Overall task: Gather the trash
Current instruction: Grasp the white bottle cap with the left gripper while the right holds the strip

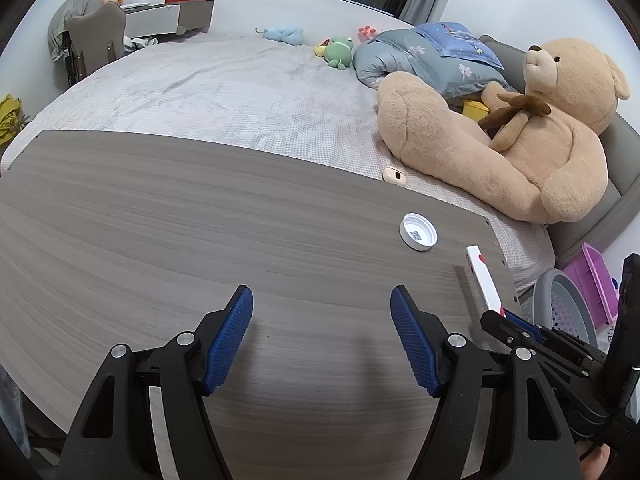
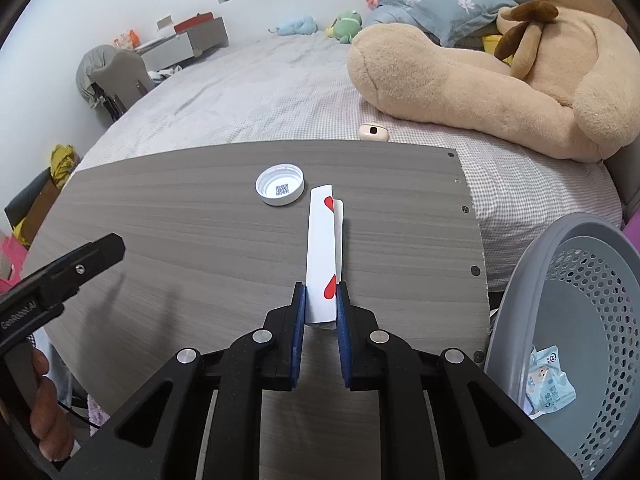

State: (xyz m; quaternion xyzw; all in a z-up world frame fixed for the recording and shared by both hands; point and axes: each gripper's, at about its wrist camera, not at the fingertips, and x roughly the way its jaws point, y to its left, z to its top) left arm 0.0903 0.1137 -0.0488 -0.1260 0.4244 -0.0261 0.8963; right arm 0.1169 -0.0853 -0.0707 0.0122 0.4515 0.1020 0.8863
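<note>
Bedding in pale grey check covers the bed [image 1: 224, 92] that fills the far half of both views, with a big tan teddy bear [image 1: 520, 136] sprawled on its right side. Nearer lies the grey wood-grain board [image 1: 200, 240], its far edge over the bedding. Off the board's right edge stands a grey perforated basket [image 2: 592, 320], tilted, with a pale blue wrapper [image 2: 550, 386] inside. On the board, the left gripper [image 1: 322, 332] hovers with its blue pads spread wide apart around nothing. The right gripper [image 2: 320, 312] is clamped on the near end of a folded white card with red hearts [image 2: 322, 240], which points away toward the far edge. Just left of the card's far end sits a white bottle cap [image 2: 280, 189], open side up.
</note>
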